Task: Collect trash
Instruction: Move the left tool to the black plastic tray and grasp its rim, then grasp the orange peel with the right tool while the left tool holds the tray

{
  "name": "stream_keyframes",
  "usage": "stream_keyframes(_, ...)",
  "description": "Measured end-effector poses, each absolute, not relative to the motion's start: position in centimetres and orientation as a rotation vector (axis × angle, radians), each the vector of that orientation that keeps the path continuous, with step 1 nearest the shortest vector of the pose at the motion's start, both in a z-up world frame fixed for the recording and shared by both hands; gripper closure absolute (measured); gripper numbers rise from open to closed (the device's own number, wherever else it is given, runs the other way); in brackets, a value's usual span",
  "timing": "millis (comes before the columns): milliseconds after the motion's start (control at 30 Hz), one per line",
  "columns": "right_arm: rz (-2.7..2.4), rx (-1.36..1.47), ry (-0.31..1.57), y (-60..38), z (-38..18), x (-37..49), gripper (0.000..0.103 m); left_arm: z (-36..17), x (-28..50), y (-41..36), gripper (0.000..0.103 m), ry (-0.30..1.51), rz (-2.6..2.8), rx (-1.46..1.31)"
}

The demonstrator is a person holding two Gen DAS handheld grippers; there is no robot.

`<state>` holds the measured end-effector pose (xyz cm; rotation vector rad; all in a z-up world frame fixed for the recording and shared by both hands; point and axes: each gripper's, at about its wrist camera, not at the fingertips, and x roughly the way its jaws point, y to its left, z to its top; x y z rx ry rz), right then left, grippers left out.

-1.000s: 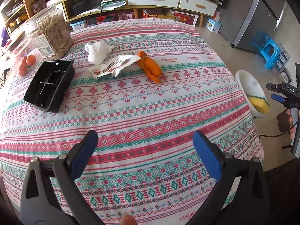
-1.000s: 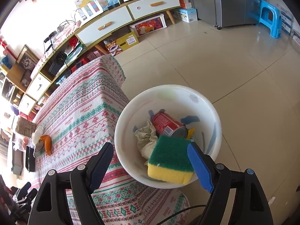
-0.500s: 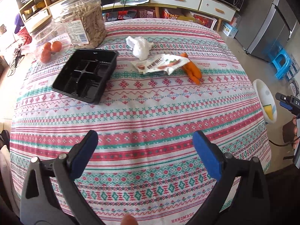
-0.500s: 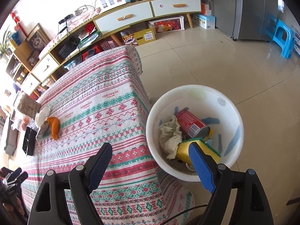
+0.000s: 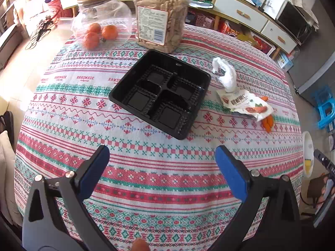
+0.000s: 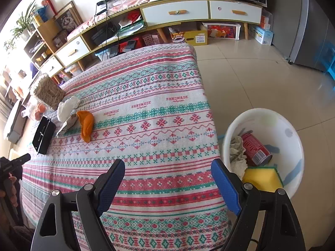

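Left wrist view: we read the left gripper (image 5: 161, 165) with jaws apart and nothing between them, poised over bare tabletop (image 5: 167, 179). The trash lies beyond it: black tray (image 5: 161, 93) at centre, crumpled tissue (image 5: 227, 76) and snack wrapper (image 5: 247, 103) at right, print unreadable. Cloth reads "HANDMADE".

Right wrist view: right gripper (image 6: 167, 179) likewise wide and empty. White bin (image 6: 291, 146) at lower right, beside the table, likely for easy drops; it holds a red can (image 6: 256, 148) and sponge (image 6: 259, 179).
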<state>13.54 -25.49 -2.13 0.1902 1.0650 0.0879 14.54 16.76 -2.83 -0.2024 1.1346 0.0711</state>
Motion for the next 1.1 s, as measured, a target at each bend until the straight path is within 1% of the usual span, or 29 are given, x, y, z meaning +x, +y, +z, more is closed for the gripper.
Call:
stream_keyframes(133,0.111,0.182,1.079,-24.1,-2.7,14.6,0.017,-3.2,16.4,18.1,0.003,1.124,0.104,-0.264)
stream_keyframes(233,0.122,0.171,1.087,-23.3,-3.1,15.4,0.017,-3.4,17.7,19.2,0.012,1.116,0.126,-0.310)
stream_keyframes(367,0.134,0.165,1.104,-22.7,-3.7,16.2,0.017,-4.7,19.6,19.5,0.022,1.152,0.130,-0.313)
stream_keyframes(567,0.139,0.178,1.115,-22.5,-3.9,16.8,0.017,-5.3,21.2,18.4,0.023,1.141,0.161,-0.145)
stream_keyframes(700,0.155,0.154,1.118,-21.9,-4.0,16.6,0.017,-6.2,21.8,18.6,0.024,1.175,0.175,-0.127)
stream_keyframes(800,0.162,0.141,1.126,-21.6,-4.1,16.5,0.017,-6.8,21.7,18.6,0.031,1.218,0.174,-0.144)
stream_keyframes(833,0.162,0.136,1.126,-21.5,-4.1,16.4,0.017,-6.9,21.6,18.7,0.035,1.223,0.173,-0.154)
stream_keyframes(867,0.161,0.132,1.125,-21.5,-4.1,16.3,0.017,-6.9,21.4,18.8,0.042,1.223,0.166,-0.170)
stream_keyframes(900,0.161,0.128,1.123,-21.4,-4.0,16.3,0.017,-6.9,21.3,18.9,0.047,1.220,0.158,-0.190)
stream_keyframes(967,0.162,0.124,1.119,-21.1,-4.0,16.2,0.017,-6.7,20.9,19.0,0.070,1.215,0.146,-0.213)
stream_keyframes(1067,0.159,0.105,1.116,-20.4,-4.2,16.1,0.017,-6.4,20.2,18.6,0.089,1.230,0.102,-0.209)
stream_keyframes(1100,0.157,0.096,1.122,-20.1,-4.3,16.0,0.017,-6.2,20.0,18.3,0.091,1.235,0.086,-0.206)
